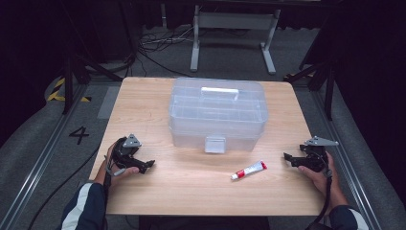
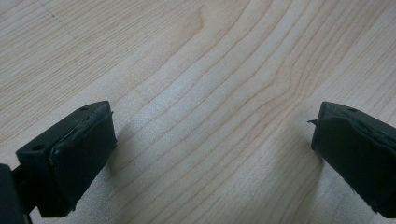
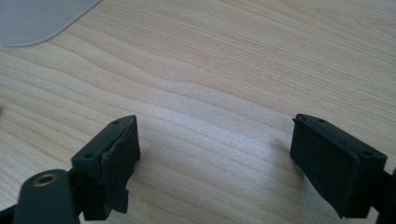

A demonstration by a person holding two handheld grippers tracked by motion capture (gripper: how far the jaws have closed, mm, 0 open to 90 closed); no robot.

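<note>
A clear plastic storage box [image 1: 218, 113] with a white handle and a front latch stands shut at the middle of the wooden table [image 1: 143, 105]. A small white and red tube [image 1: 249, 170] lies in front of it, toward the right. My left gripper [image 1: 147, 166] rests low on the table at the front left, jaws wide apart over bare wood [image 2: 210, 130]. My right gripper [image 1: 287, 158] sits at the front right, also open and empty [image 3: 215, 140], with a corner of the clear box [image 3: 37, 18] at its view's upper left.
Grey carpet with black cables and a white metal frame [image 1: 234, 33] lies beyond the table's far edge. Dark stands [image 1: 72, 72] flank the table on both sides. A number 4 [image 1: 79, 135] is marked on the floor at the left.
</note>
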